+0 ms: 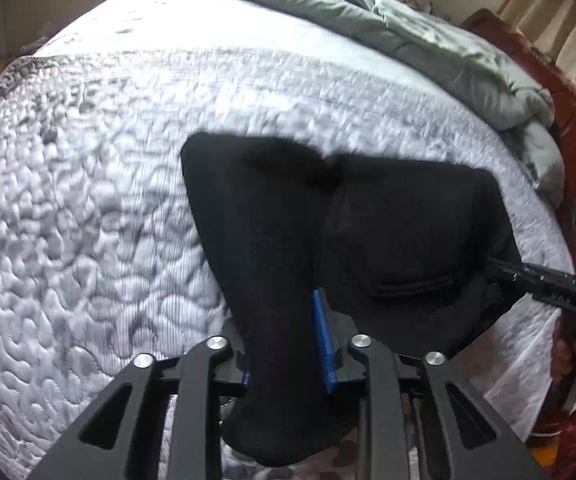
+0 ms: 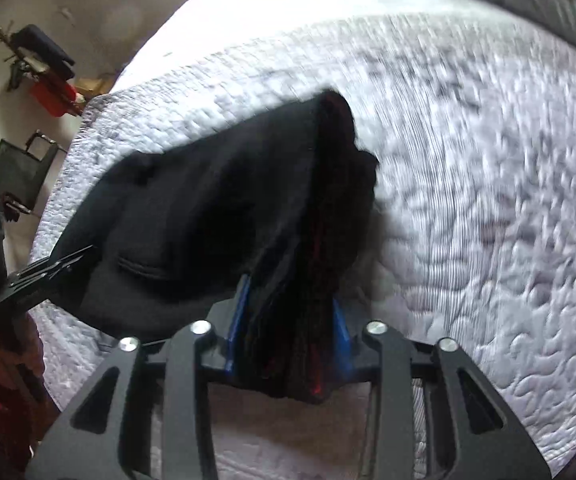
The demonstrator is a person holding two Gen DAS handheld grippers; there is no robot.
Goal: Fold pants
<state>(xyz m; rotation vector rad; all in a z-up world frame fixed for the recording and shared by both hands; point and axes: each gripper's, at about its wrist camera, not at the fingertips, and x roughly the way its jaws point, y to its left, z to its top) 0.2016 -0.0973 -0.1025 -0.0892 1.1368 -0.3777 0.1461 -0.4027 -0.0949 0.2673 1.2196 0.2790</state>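
The black pants hang in the air over a bed, stretched between both grippers. My left gripper is shut on one bunched end of the pants, between its blue pads. My right gripper is shut on the other bunched end of the pants, where a red lining shows. A welt pocket faces the left wrist camera. The right gripper shows at the right edge of the left wrist view; the left gripper shows at the left of the right wrist view.
The bed has a white quilted cover. A grey-green duvet lies bunched along the far side by a wooden headboard. A wall rack with bags and a dark frame stand left of the bed.
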